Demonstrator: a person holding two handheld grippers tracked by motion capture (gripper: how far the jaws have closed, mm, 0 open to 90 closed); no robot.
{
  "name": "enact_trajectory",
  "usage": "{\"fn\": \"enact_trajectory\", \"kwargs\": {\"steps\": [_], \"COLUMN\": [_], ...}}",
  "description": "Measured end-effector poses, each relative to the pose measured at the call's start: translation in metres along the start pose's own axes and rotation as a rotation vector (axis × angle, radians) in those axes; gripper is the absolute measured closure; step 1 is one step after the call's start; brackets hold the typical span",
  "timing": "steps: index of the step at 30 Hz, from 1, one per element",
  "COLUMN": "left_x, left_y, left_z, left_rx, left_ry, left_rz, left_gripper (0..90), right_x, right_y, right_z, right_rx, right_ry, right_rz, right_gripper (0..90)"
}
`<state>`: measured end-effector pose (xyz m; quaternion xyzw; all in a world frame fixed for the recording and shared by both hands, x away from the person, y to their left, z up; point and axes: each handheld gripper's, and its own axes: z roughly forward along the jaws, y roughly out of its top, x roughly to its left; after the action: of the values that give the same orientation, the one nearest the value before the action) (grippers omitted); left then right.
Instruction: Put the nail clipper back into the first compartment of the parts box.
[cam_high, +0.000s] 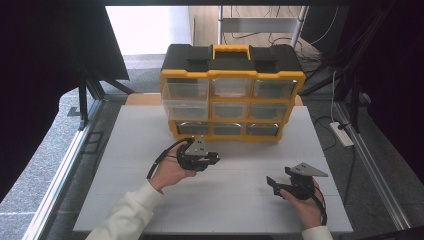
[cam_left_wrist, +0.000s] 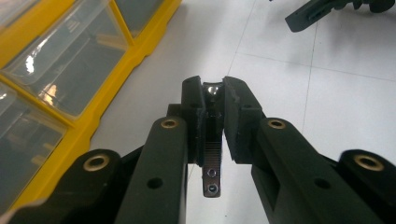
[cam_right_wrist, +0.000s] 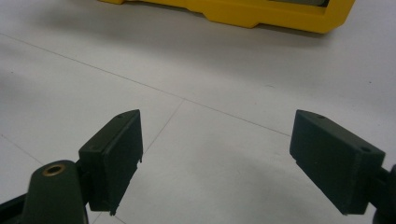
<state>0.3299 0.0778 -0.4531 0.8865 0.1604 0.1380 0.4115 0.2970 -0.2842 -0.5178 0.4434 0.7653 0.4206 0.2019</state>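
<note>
A yellow and black drawer organizer (cam_high: 232, 95) with clear drawers stands at the far middle of the white table (cam_high: 125, 150). My left gripper (cam_high: 215, 159) hovers just in front of its bottom row, pointing right. In the left gripper view the jaws are nearly together, and the left gripper (cam_left_wrist: 214, 87) pinches a small shiny metal part (cam_left_wrist: 212, 89) at the tips of its pads. The organizer's yellow frame (cam_left_wrist: 126, 70) runs along the left of that view. My right gripper (cam_high: 272, 182) rests near the table's front right. Its jaws stand wide apart, and the right gripper (cam_right_wrist: 217, 154) has only bare table between them.
The organizer's lower yellow edge (cam_right_wrist: 261, 16) lies ahead in the right gripper view. A white power strip (cam_high: 342, 134) and cables lie on the floor to the right of the table. Metal rails run along both sides of the table.
</note>
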Motion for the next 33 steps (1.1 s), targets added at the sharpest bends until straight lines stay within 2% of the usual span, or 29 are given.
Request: {"fn": "enact_trajectory", "kwargs": {"steps": [11, 17, 27, 33], "left_x": [-0.001, -0.001, -0.002, -0.001], "left_y": [-0.004, -0.005, 0.002, 0.007], "left_z": [-0.017, -0.021, -0.035, -0.044], "left_rx": [-0.052, -0.061, -0.134, -0.159], "left_ry": [0.030, 0.041, 0.060, 0.079], "left_rz": [-0.026, -0.032, -0.045, -0.048], "left_gripper": [78.9, 78.9, 79.0, 78.9], "right_x": [0.000, 0.000, 0.000, 0.001], "right_y": [0.000, 0.000, 0.000, 0.000], "right_z": [0.000, 0.000, 0.000, 0.001], "right_rx": [0.003, 0.002, 0.003, 0.002], "right_ry": [-0.001, -0.001, 0.000, -0.001], "right_rz": [-0.003, -0.003, -0.003, -0.004], "right_gripper": [17.3, 17.3, 17.3, 17.3]}}
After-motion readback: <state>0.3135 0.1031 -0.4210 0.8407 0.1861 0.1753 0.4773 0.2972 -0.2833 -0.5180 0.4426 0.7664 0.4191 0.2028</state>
